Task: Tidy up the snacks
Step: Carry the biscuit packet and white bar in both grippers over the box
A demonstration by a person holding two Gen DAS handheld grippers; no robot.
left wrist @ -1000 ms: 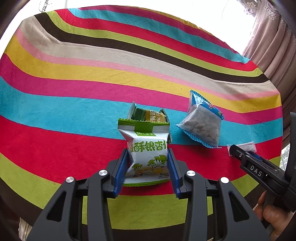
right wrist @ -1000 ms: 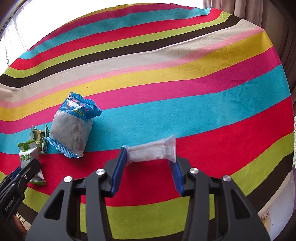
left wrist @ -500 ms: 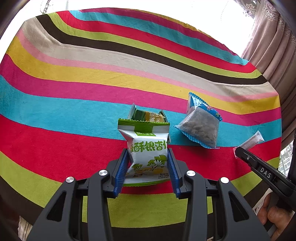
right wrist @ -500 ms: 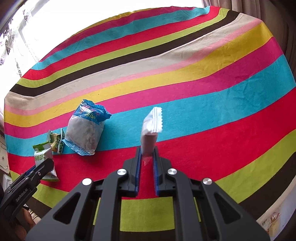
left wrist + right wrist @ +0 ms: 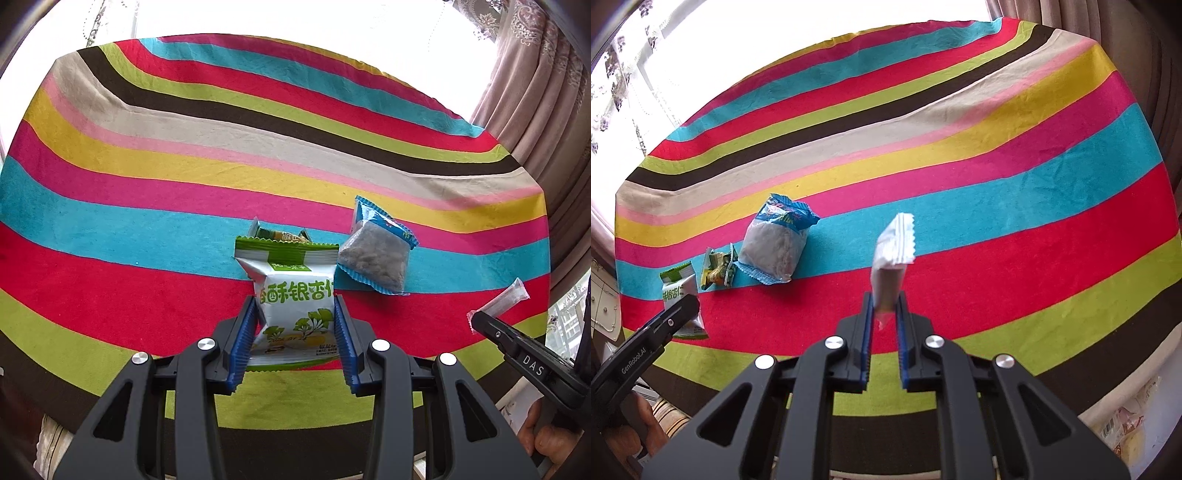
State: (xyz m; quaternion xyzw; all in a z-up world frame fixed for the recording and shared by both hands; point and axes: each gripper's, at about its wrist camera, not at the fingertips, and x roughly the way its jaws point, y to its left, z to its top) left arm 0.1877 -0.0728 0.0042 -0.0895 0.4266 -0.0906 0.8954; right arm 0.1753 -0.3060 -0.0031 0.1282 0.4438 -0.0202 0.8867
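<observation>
Snacks are being gathered: left gripper [image 5: 295, 328] is pinching the green packet [image 5: 295, 306], right gripper [image 5: 884, 314] is clamping the white stick [image 5: 892, 254], probably heading for the pile [image 5: 774, 242] at ten o'clock.

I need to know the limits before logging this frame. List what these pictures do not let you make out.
- Small dark green packet: left wrist view, mostly hidden behind the white-and-green packet held in the left gripper; its print is too small in the right wrist view.
- White stick packet: right wrist view, its lower end is hidden between the right gripper fingers, and it is slightly blurred.
- Blue-edged bag: label too small to read in either view.
</observation>
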